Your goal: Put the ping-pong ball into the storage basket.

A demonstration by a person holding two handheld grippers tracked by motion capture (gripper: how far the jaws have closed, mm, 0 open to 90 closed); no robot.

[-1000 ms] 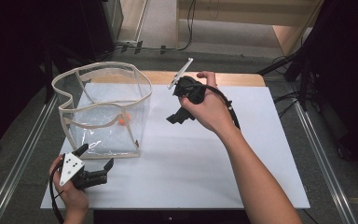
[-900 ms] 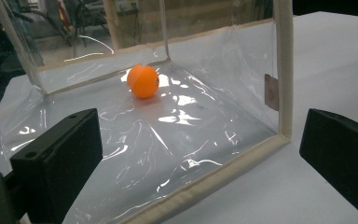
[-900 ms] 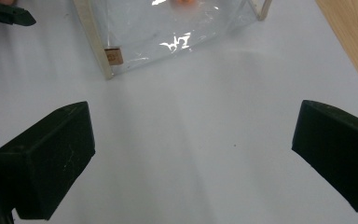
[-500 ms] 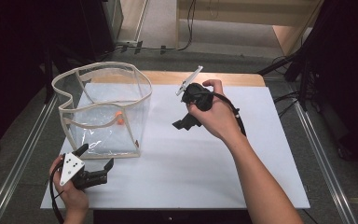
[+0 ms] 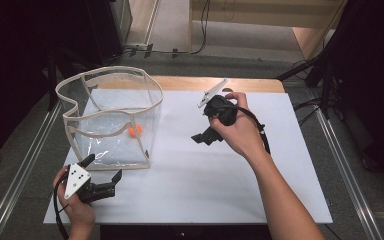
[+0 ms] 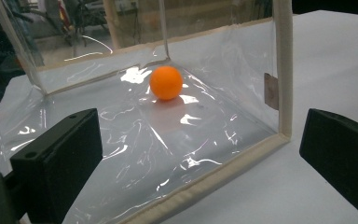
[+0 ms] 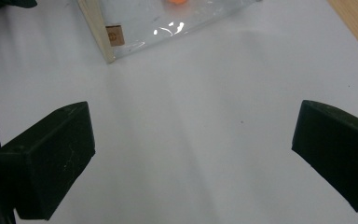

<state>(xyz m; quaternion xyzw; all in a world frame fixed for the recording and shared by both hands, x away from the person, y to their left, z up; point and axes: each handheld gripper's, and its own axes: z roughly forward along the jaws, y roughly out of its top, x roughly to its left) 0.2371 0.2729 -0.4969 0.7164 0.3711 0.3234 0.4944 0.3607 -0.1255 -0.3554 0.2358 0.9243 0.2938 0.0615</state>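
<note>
Orange ball (image 6: 166,82) sat inside the clear bag (image 5: 111,118), beyond the left gripper (image 5: 101,175) (jaws wide, empty). Right gripper (image 5: 203,137) gaped too; the bag's tag (image 7: 114,35) was unreadable.

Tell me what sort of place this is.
Probably a lab or recording setup: a white-topped table framed by metal rails, cables across the floor, and a clear bag with an orange ball as a prop.
</note>
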